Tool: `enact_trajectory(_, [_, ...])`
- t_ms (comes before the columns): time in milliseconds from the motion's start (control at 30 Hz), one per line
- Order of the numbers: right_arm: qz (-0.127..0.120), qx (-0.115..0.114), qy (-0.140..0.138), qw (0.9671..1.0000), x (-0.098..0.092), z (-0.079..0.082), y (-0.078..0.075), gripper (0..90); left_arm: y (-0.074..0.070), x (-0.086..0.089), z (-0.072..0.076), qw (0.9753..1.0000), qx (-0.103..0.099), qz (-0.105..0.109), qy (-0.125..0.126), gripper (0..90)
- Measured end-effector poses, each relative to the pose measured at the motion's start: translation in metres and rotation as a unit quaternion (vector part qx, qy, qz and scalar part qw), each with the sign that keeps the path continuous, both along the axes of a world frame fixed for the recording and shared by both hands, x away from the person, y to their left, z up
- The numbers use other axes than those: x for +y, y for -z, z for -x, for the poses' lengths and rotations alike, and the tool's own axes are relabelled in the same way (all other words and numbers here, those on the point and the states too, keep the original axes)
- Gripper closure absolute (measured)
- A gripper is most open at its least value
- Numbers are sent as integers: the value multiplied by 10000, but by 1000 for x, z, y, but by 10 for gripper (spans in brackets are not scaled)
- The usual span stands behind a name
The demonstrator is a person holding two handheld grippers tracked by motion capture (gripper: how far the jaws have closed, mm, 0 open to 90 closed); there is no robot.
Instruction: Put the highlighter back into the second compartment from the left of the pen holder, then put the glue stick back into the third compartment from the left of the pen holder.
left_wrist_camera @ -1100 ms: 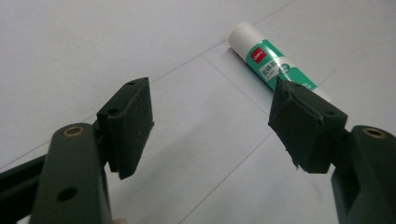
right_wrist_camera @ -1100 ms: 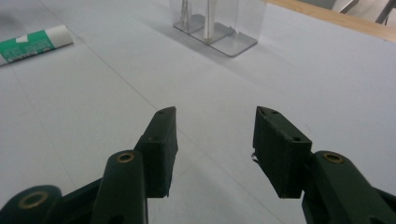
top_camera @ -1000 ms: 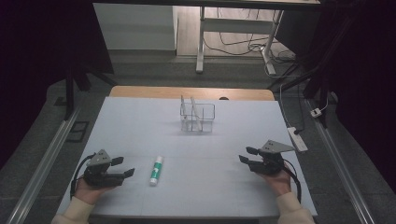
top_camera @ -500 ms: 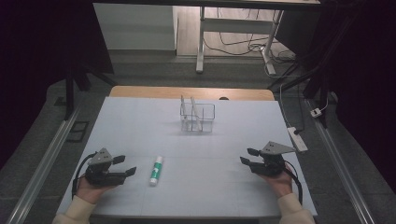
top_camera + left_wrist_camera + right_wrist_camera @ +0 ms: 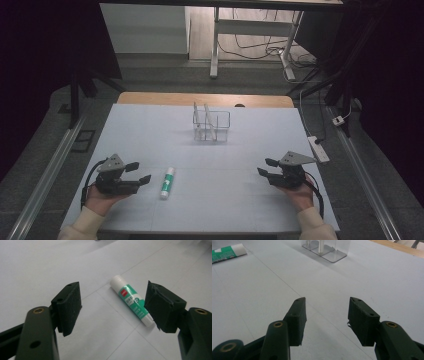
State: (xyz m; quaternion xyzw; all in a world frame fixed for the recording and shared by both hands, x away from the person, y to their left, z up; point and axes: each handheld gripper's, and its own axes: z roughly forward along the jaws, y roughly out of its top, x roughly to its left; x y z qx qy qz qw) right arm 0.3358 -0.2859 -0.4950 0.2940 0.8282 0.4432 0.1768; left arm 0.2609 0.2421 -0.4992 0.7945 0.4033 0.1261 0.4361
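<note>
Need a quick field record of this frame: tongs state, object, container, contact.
left tongs: open, beside the glue stick, not touching it
right tongs: open, holding nothing, low over the table
glue stick: lying flat on the table, white with green label
container: clear, divided, at the far middle of the table
contact: none between tongs and glue stick

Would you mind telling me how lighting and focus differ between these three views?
High view: bright table, very dark surroundings. Left gripper view: glue stick fairly sharp, near fingers soft. Right gripper view: even light, clear organizer slightly blurred at the top.
</note>
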Motion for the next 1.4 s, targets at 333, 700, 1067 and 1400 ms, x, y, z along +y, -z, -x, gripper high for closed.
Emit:
enact_trajectory(333, [59, -45, 24, 10000, 0, 1, -2, 480, -2, -8, -9, 10000, 42, -49, 53, 293])
enact_trajectory(700, [30, -40, 37, 10000, 0, 2, -2, 479, -1, -15, -20, 9998, 167, -35, 87, 294])
enact_trajectory(1067, [64, -20, 57, 10000, 0, 2, -2, 475, -1, -29, -29, 9995, 192, -141, 224, 300])
enact_trajectory(1400, [106, 7, 44, 9999, 0, 1, -1, 474, -3, -44, -36, 9986, 196, -295, 397, 301])
